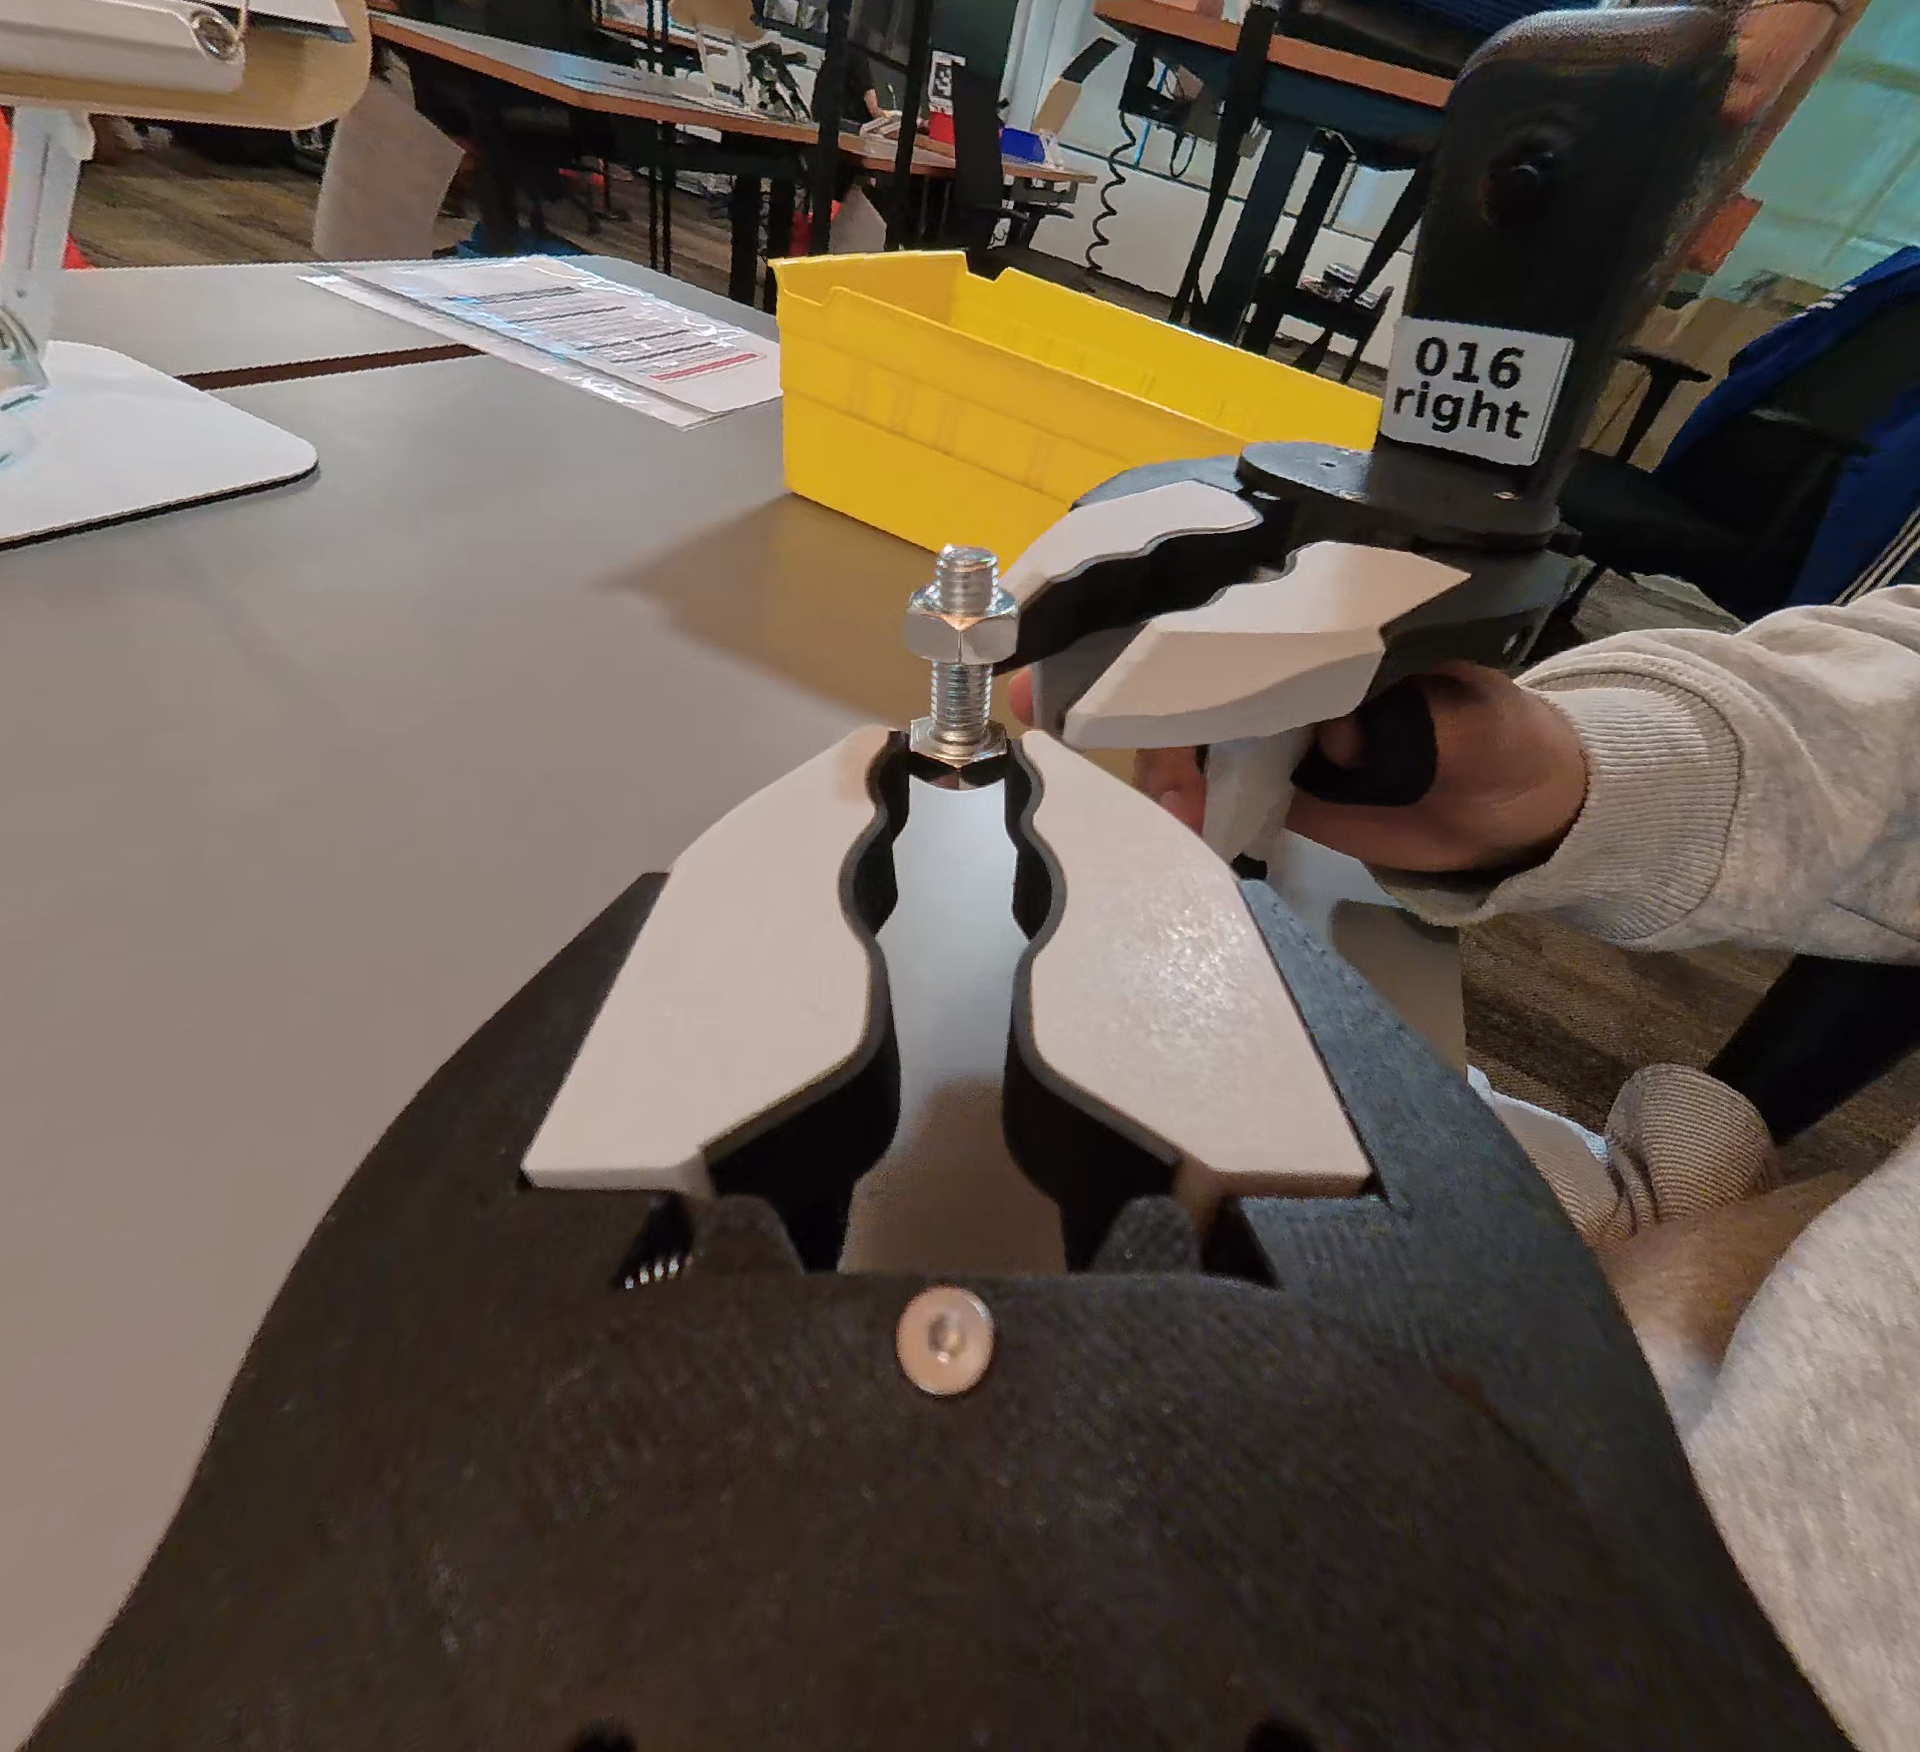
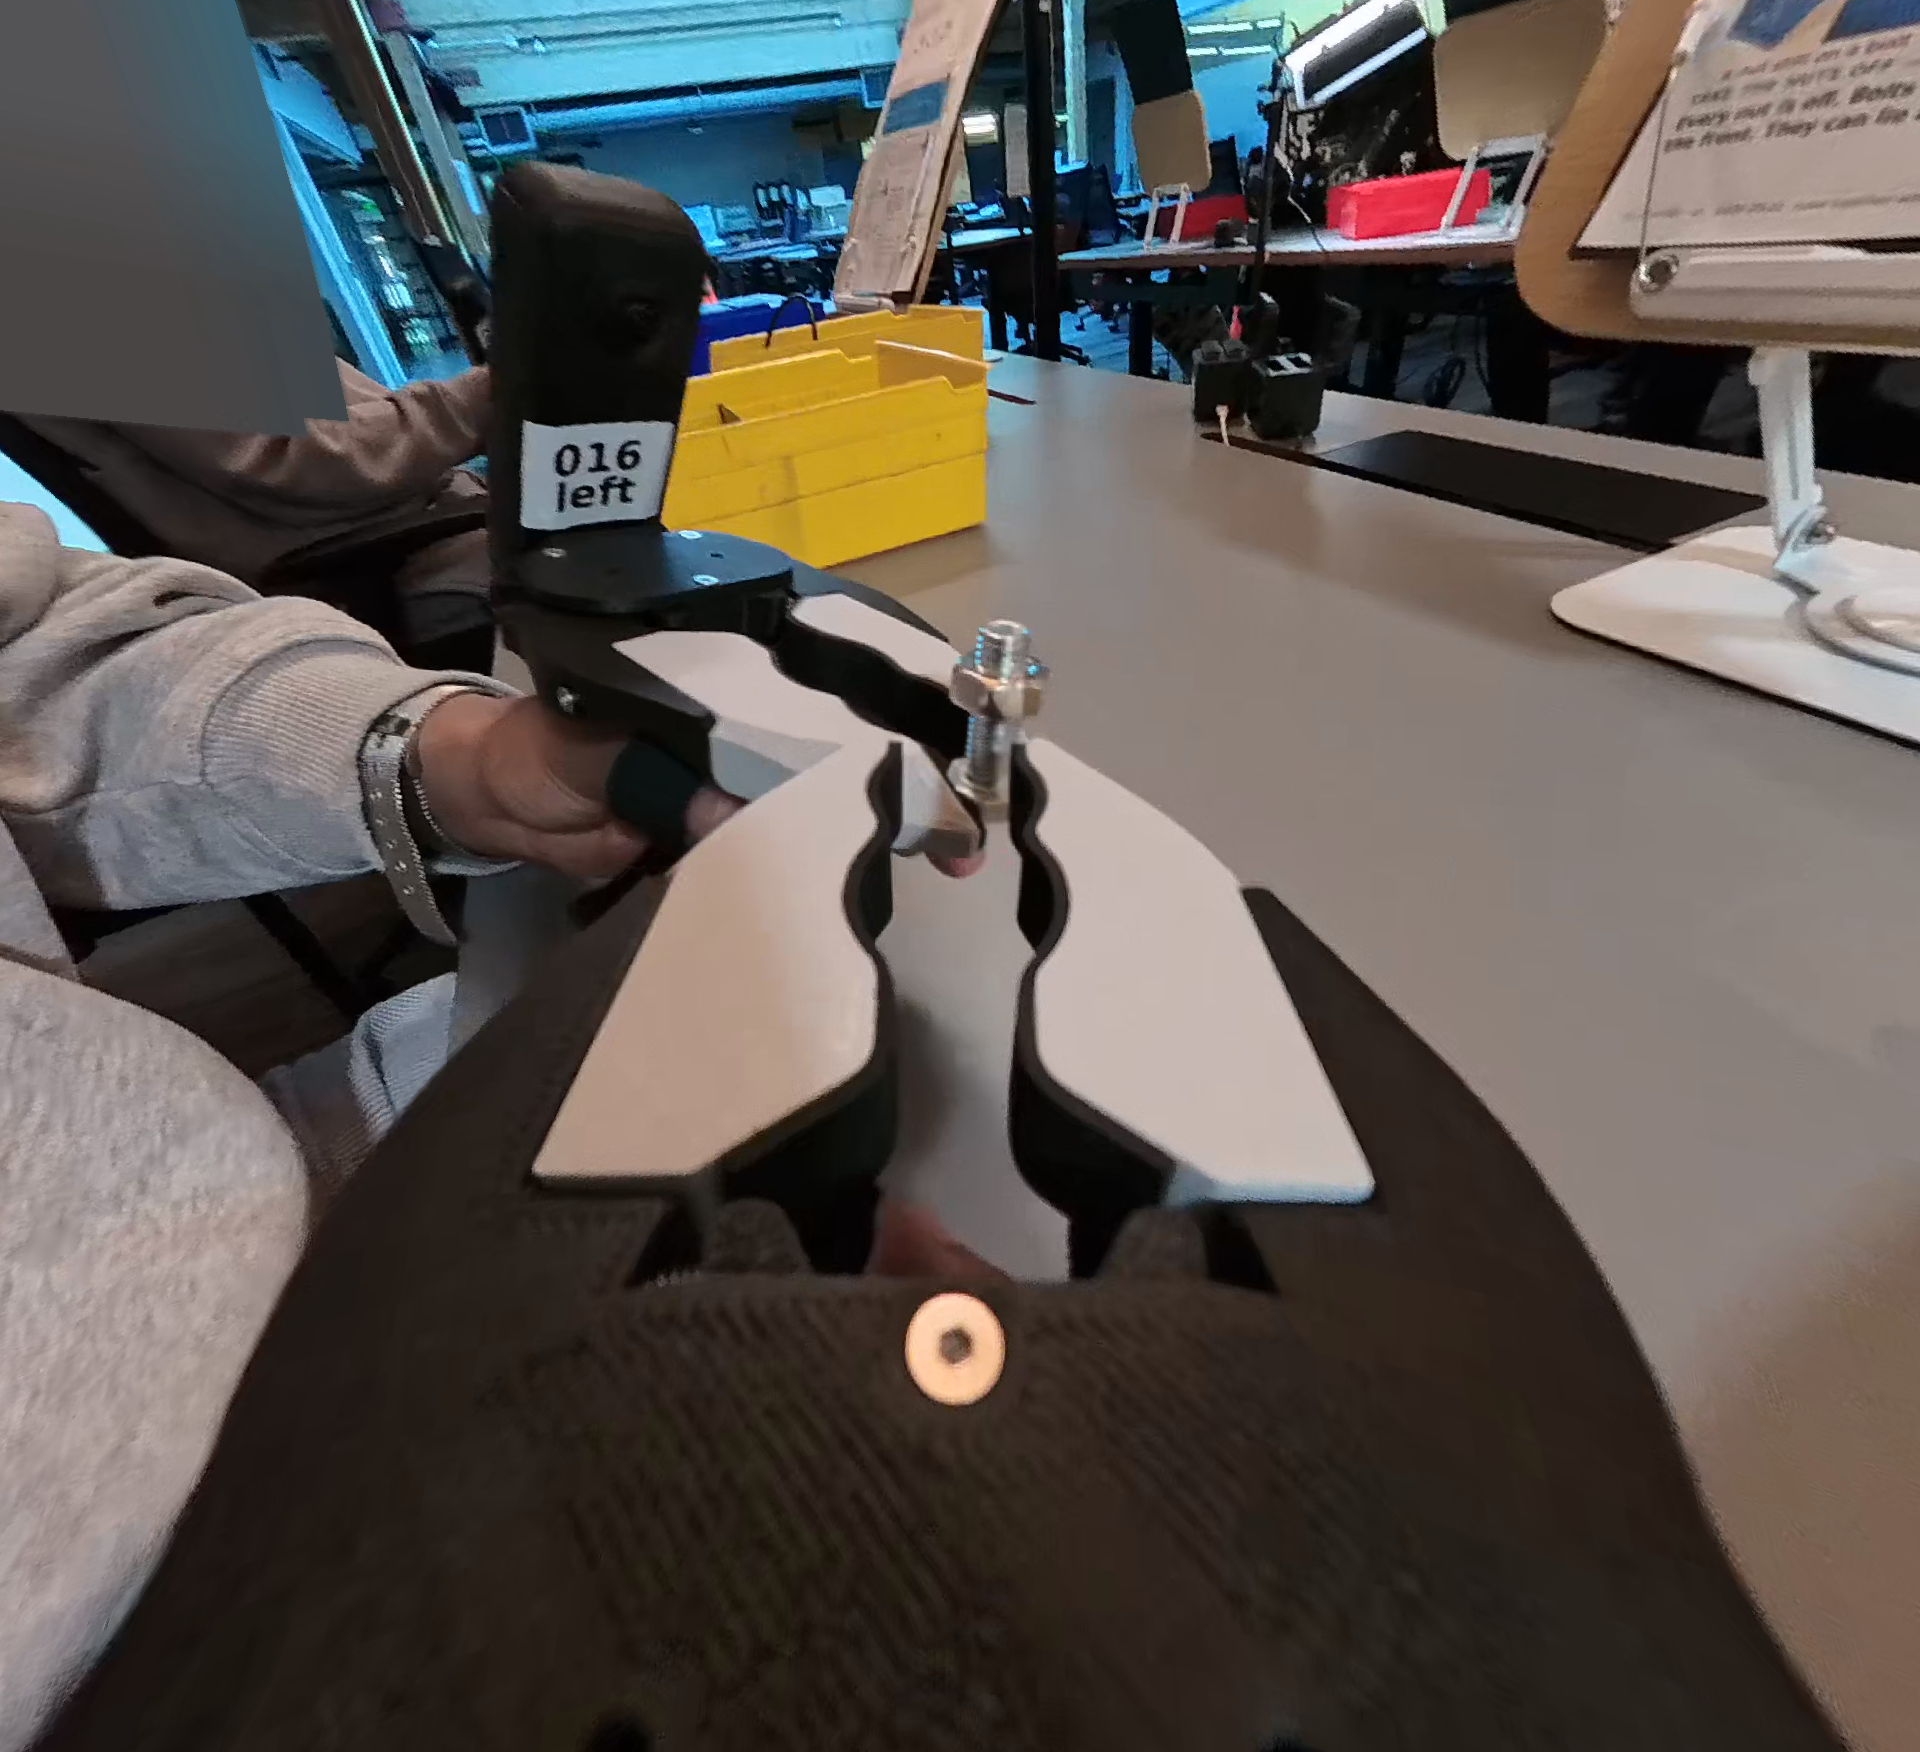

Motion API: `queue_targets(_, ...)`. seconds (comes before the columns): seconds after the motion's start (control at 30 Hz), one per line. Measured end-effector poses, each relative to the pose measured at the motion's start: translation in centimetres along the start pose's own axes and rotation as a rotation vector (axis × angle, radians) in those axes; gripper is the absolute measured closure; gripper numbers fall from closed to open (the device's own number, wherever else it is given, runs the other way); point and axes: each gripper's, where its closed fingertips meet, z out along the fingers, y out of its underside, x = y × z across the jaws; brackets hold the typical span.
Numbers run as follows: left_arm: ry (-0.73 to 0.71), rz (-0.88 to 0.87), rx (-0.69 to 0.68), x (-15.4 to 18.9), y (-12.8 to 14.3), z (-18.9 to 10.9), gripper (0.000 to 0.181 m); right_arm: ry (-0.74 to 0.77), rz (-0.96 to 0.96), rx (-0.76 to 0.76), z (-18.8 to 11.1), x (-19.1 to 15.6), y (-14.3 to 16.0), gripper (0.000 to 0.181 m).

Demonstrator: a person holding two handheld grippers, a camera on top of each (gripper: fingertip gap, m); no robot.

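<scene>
A steel bolt (image 1: 958, 694) stands upright above the grey table (image 1: 468, 611), with a hex nut (image 1: 961, 627) threaded high on its shaft. My left gripper (image 1: 954, 746) is shut on the bolt's head at the bottom and holds it up. It also shows in the right wrist view (image 2: 951, 783), coming in from the left. My right gripper (image 1: 1029, 674) comes in from the right with its jaws narrowly apart. Its far fingertip touches the nut's side, and nothing is clamped between its tips. In its own view (image 2: 958, 757) the nut (image 2: 997, 684) sits just above and beyond the tips.
A yellow bin (image 1: 987, 414) stands behind the bolt, and stacked yellow bins (image 2: 831, 455) show at the far left. A laminated sheet (image 1: 582, 331) lies on the table. A white stand base (image 2: 1745, 622) holds a clipboard. Small black blocks (image 2: 1257, 393) sit farther back. My left and right fingertips are right by each other.
</scene>
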Motion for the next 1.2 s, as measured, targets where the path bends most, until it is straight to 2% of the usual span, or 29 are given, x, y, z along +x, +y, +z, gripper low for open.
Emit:
queue_targets(0.2,0.047,0.039,-0.010,1.1,0.2,0.2,0.163,-0.023,0.029,0.010,0.2,-0.2,0.1,0.162)
queue_targets(0.3,0.058,0.057,0.002,1.5,0.0,0.1,0.163,-0.037,0.048,0.008,0.1,-0.2,0.2,0.172)
queue_targets(0.37,0.060,0.054,0.044,1.8,-0.7,0.0,0.162,-0.043,0.054,0.003,0.0,-0.3,0.0,0.172)
queue_targets(0.47,-0.018,0.099,0.097,1.2,-1.8,-0.3,0.131,-0.031,0.034,-0.006,-0.3,-0.6,-1.1,0.172)
queue_targets(0.53,-0.044,0.117,0.083,0.8,-1.8,-0.3,0.123,0.009,-0.008,-0.003,-1.2,0.0,-2.8,0.172)
queue_targets(0.6,-0.041,0.108,0.090,0.9,-1.8,-0.3,0.123,0.112,-0.083,0.000,-3.2,2.0,-5.6,0.172)
queue_targets(0.7,-0.042,0.106,0.080,0.9,-1.4,-0.1,0.126,0.345,-0.192,-0.034,-8.4,6.8,-10.2,0.172)
queue_targets(0.8,-0.050,0.111,0.074,0.8,-1.3,0.0,0.130,0.558,-0.112,-0.160,-14.9,12.2,-11.7,0.172)
queue_targets(0.87,-0.051,0.107,0.072,0.7,-1.3,0.0,0.133,0.695,0.014,-0.294,-19.3,16.0,-9.5,0.172)
queue_targets(0.97,-0.054,0.104,0.065,0.7,-1.1,0.1,0.135,0.837,0.273,-0.545,-25.1,20.5,-2.4,0.172)
queue_targets(1.03,-0.055,0.111,0.059,0.8,-1.1,0.1,0.136,0.826,0.457,-0.618,-26.5,21.4,1.8,0.172)
queue_targets(1.1,-0.056,0.121,0.051,0.9,-0.9,0.2,0.137,0.789,0.576,-0.654,-26.7,21.5,4.6,0.172)
queue_targets(1.2,-0.060,0.137,0.038,0.8,-0.6,0.3,0.138,0.809,0.606,-0.744,-27.2,21.8,7.0,0.172)
